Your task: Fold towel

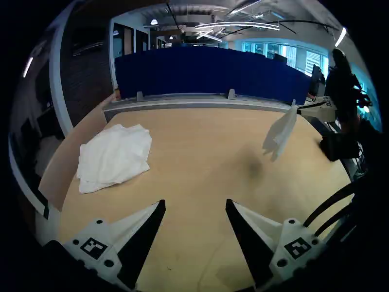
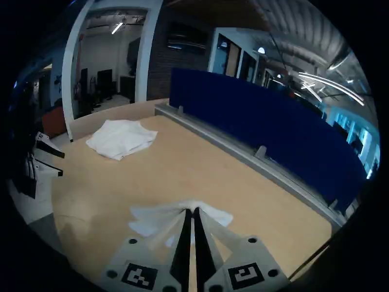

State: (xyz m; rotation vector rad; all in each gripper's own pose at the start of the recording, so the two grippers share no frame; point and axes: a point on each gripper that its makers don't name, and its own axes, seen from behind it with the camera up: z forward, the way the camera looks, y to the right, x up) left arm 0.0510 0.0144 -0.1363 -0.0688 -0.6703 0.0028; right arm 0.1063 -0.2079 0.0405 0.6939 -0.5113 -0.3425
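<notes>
1. Left tongs (image 1: pixel 194 214): released. In the left gripper view the two black-tipped fingers stand wide apart with nothing between them, above bare wood of the bench (image 1: pixel 204 146). In the right gripper view the same tongs (image 2: pixel 62 164) sit at the far left edge of the bench (image 2: pixel 170 170), with the jaws apart.

2. Right tongs (image 2: pixel 191 210): clenched, grasping the towel (image 2: pixel 150 219). In the right gripper view both fingers meet along their length, and the white cloth is pinched at the tips. It bunches and fans out to either side of them.

3. Towel position: in the left gripper view the towel (image 1: pixel 279 134) hangs from the right tongs (image 1: pixel 295 111) at the right side of the bench. It is raised clear of the surface, and a dark shadow (image 1: pixel 253 165) lies on the wood below it.

4. Second cloth item: a heap of white cloth (image 1: pixel 114 155) rests on the bench at its left rear corner, well apart from the held towel. In the right gripper view the heap (image 2: pixel 121 137) lies loosely piled near the far end. Whether it is one piece or several cannot be told.

5. Surroundings: a blue partition (image 1: pixel 209 73) runs along the rear edge of the bench. A person (image 1: pixel 345 87) in dark clothing stands behind the right tongs.
</notes>
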